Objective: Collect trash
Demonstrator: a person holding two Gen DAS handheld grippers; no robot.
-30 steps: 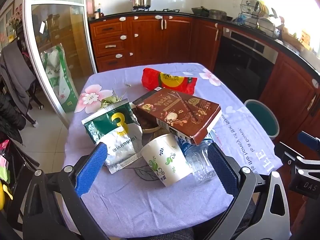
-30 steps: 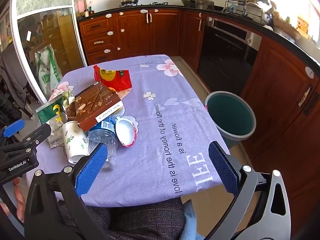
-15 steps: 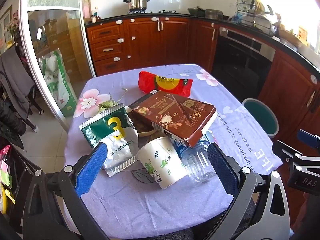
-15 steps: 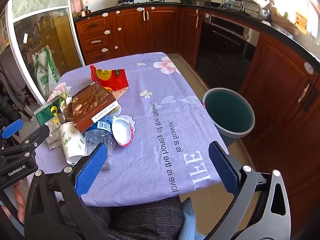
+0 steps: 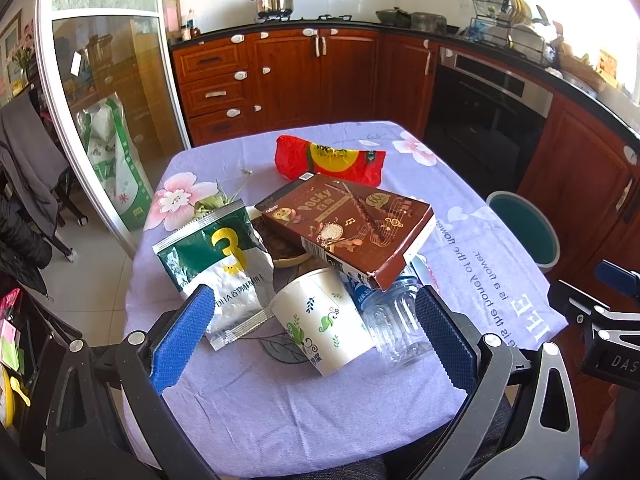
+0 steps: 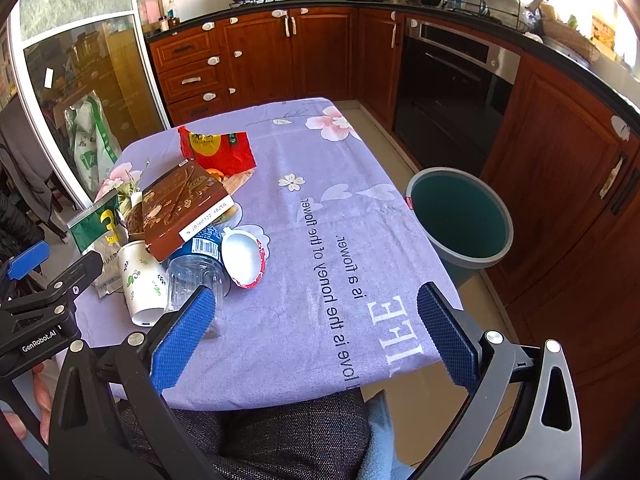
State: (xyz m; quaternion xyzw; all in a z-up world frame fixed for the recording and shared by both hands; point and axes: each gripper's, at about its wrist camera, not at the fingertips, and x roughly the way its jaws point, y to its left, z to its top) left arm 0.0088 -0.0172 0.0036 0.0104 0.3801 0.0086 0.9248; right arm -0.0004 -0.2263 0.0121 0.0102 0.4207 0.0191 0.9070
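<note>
Trash sits in a loose pile on the near left part of a table covered by a purple flowered cloth, in a kitchen with red-brown cabinets. The left gripper hovers above the table's near edge with its blue-padded jaws spread wide and holding nothing; seen from its camera, the pile lies just ahead, between and beyond the two pads. Nearest to it, one white paper cup with green leaf print lies on its side, and one clear plastic bottle with a blue label lies touching it on the right. One brown Pocky box rests tilted across the top of both. Left of the cup lies one green and silver foil packet marked with a yellow 3. One red snack bag lies farther back, just behind the box. A brown dish is partly hidden under the box; what it holds cannot be told. The right gripper is also wide open and empty, hanging over the near edge of the table, with the pile off to its left. Its camera also shows one white, red-rimmed cup lid lying just right of the bottle. One round green waste bin stands on the floor beside the table's right edge, well apart from the pile.
</note>
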